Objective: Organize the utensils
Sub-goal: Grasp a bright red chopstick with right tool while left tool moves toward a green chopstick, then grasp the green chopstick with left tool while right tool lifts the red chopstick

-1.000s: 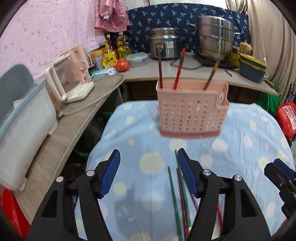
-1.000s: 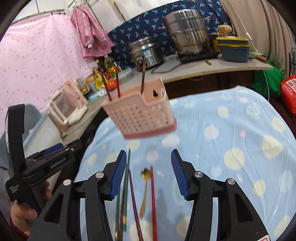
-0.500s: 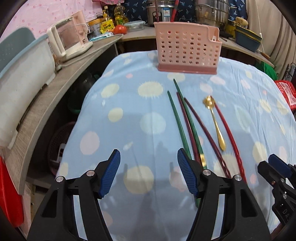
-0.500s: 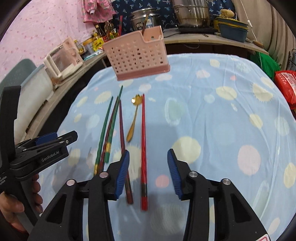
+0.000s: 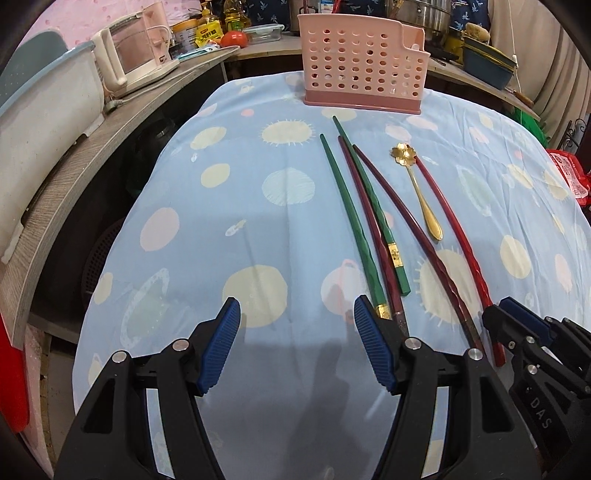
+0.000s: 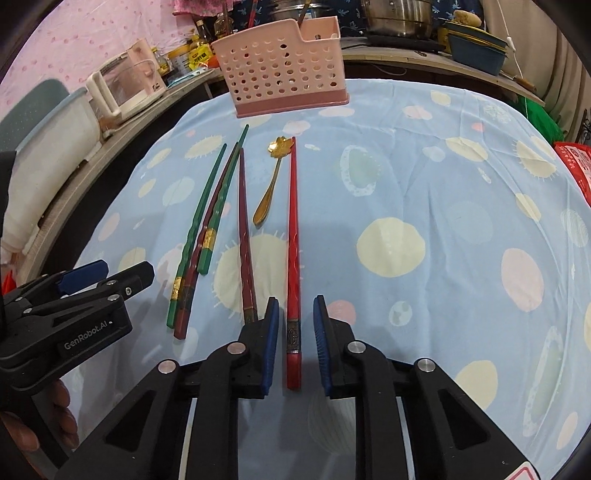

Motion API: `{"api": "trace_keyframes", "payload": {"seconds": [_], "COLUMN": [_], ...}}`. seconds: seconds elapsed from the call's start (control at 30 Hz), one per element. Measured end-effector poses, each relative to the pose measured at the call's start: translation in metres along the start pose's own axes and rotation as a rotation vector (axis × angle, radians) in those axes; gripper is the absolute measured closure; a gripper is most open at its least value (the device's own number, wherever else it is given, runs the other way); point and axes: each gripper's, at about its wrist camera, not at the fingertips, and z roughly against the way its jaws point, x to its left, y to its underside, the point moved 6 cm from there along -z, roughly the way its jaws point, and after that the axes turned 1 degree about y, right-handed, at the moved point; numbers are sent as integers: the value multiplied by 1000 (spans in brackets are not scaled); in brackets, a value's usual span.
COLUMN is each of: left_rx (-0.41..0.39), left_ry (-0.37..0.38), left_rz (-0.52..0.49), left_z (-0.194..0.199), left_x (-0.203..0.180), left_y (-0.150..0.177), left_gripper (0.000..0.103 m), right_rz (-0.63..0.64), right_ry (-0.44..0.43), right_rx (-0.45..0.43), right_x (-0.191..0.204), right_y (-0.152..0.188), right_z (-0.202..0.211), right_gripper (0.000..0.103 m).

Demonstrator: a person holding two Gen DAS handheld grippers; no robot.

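A pink perforated utensil holder [image 5: 362,62] [image 6: 284,66] stands at the table's far edge. Two green chopsticks [image 5: 347,214] [image 6: 201,218], two dark red chopsticks [image 5: 406,221] [image 6: 243,229], a bright red chopstick [image 5: 454,229] [image 6: 293,236] and a gold spoon [image 5: 421,195] [image 6: 271,184] lie on the blue spotted cloth [image 5: 240,206]. My right gripper [image 6: 293,321] is partly closed, its pads straddling the near end of the bright red chopstick without touching it. My left gripper [image 5: 295,321] is open and empty, just left of the chopstick ends.
A grey counter [image 5: 74,158] with a kettle [image 5: 136,55] and a white bin [image 5: 40,103] runs along the left. Pots [image 6: 399,14], bottles and a blue container [image 6: 476,48] stand on the back counter. A red bag [image 5: 569,170] sits at the right.
Both grippers have dropped down and back toward the near ends of the chopsticks. My right gripper's jaws have narrowed around the bright red chopstick. The left gripper stays wide open.
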Motion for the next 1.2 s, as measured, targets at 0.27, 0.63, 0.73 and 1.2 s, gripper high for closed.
{"api": "trace_keyframes", "payload": {"seconds": [0.27, 0.63, 0.73, 1.2], "left_rx": [0, 22, 29, 43], "left_ry": [36, 76, 82, 65], "left_rz": [1, -21, -24, -28], "left_z": [2, -2, -4, -11], "left_x": [-6, -20, -22, -18], "left_y": [1, 7, 8, 16], "left_gripper": [42, 43, 44, 53], "right_rz": [21, 18, 16, 16], "right_ry": [18, 12, 11, 12], "right_rx": [-8, -11, -11, -11], "right_x": [0, -3, -3, -4], "right_y": [3, 7, 7, 7], "right_z": [-1, 1, 1, 1], "right_gripper": [96, 96, 96, 96]}}
